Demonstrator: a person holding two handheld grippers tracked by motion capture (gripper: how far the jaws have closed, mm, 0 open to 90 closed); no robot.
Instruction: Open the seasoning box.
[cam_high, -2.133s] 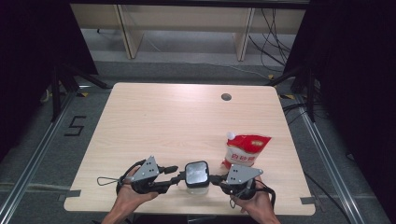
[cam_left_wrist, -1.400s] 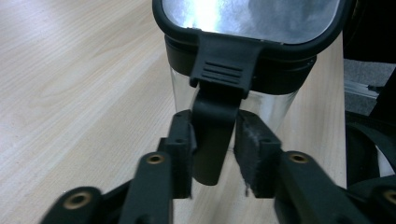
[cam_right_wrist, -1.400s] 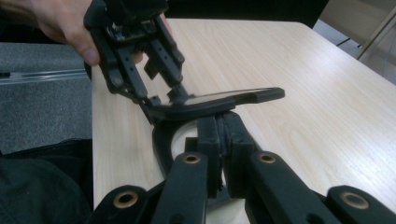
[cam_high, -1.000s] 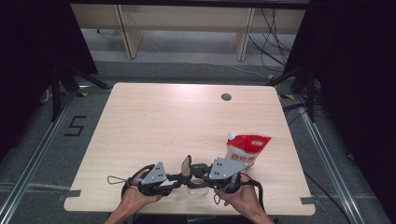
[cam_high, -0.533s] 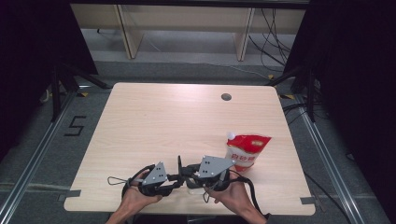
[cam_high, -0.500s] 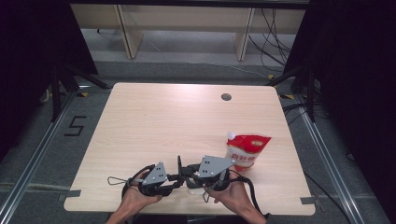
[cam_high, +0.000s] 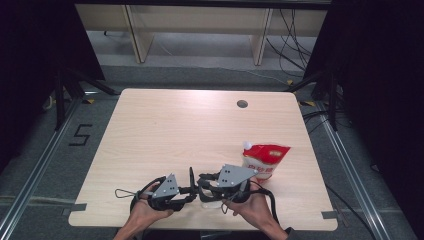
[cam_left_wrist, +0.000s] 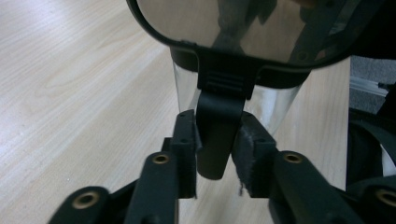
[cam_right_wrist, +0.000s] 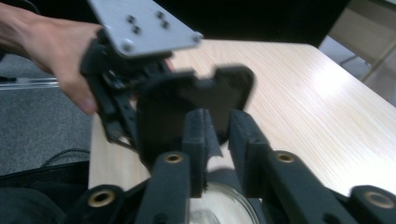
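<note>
A clear glass jar (cam_high: 209, 204) stands near the table's front edge between both grippers. Its black-rimmed flip lid (cam_high: 191, 176) is swung up on edge. In the left gripper view the left gripper (cam_left_wrist: 215, 135) is shut on the lid's black tab (cam_left_wrist: 217, 158) below the shiny lid (cam_left_wrist: 224, 28). Its jaws have just been opening a little, and the pads still touch the tab. The right gripper (cam_right_wrist: 219, 126) hovers over the jar mouth (cam_right_wrist: 224, 205). Its jaws have just been opening, with a gap between them and the blurred lid (cam_right_wrist: 177, 102) beyond.
A red and white spouted pouch (cam_high: 264, 159) stands to the right of the right hand. The wooden table (cam_high: 190, 130) has a cable hole (cam_high: 242, 104) at the back right. In the right gripper view the other hand (cam_right_wrist: 51, 51) sits close on the left.
Two seconds ago the lid lay flat on the jar with a gripper at each side. Since then the right gripper has moved left over the jar and the lid has swung upright.
</note>
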